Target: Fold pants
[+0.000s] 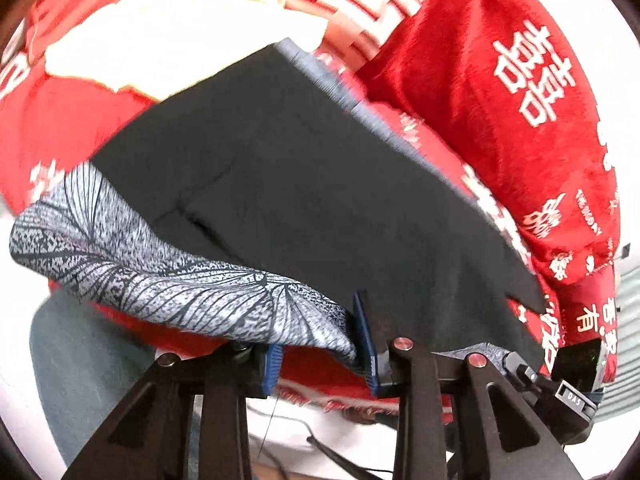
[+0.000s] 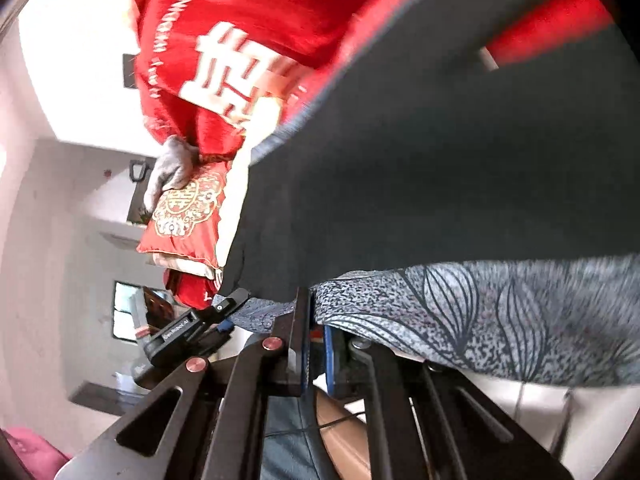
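The pants (image 1: pixel 304 196) are dark grey with a grey leaf-patterned panel (image 1: pixel 168 272) and hang stretched in the air above a red bedspread (image 1: pixel 480 80). My left gripper (image 1: pixel 320 360) holds the patterned edge between its blue pads, though the pads stand somewhat apart. In the right wrist view the same dark pants (image 2: pixel 440 184) fill the frame, with the patterned panel (image 2: pixel 500 312) along the bottom. My right gripper (image 2: pixel 316 344) is shut on that edge. The other gripper (image 2: pixel 188 332) shows to its left, gripping the same edge.
The red bedspread with white characters covers the bed, with a white cloth patch (image 1: pixel 168 40) on it. A red embroidered pillow (image 2: pixel 184 216) and a grey cloth (image 2: pixel 172 164) lie beyond. White walls and a window (image 2: pixel 128 308) are at left.
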Motion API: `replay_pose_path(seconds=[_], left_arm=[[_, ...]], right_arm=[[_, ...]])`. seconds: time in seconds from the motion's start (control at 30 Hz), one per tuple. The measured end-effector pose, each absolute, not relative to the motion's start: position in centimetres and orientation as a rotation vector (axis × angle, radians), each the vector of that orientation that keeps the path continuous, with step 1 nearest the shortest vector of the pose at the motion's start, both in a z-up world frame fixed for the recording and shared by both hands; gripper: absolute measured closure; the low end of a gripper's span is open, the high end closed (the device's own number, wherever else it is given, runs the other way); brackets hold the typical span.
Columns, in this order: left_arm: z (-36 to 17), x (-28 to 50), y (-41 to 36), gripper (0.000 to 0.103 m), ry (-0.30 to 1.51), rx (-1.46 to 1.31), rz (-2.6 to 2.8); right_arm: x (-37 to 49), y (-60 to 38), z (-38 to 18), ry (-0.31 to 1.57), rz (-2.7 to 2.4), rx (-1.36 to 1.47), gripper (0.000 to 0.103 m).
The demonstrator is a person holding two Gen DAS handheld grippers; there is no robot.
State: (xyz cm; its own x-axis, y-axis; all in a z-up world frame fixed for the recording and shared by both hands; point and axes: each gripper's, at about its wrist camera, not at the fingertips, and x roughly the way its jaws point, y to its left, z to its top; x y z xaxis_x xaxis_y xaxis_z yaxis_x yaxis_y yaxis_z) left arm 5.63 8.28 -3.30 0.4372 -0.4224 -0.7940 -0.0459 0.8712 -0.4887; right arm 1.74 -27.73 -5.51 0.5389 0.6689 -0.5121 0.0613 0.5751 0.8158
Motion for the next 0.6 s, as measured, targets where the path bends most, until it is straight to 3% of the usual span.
replay_pose_path(seconds=[0.37,0.6], left_arm=[[3.3,16.7,3.8,0.069,0.904,-0.276,-0.304],[0.4,26.3,1.5,0.069,0.902,-0.152,-0.196]], right_arm=[[12.5,-31.0,2.4,0.867,0.446,0.626,0.097],[23.4,-32.0,0.0,0.950,0.377,0.541,0.097]])
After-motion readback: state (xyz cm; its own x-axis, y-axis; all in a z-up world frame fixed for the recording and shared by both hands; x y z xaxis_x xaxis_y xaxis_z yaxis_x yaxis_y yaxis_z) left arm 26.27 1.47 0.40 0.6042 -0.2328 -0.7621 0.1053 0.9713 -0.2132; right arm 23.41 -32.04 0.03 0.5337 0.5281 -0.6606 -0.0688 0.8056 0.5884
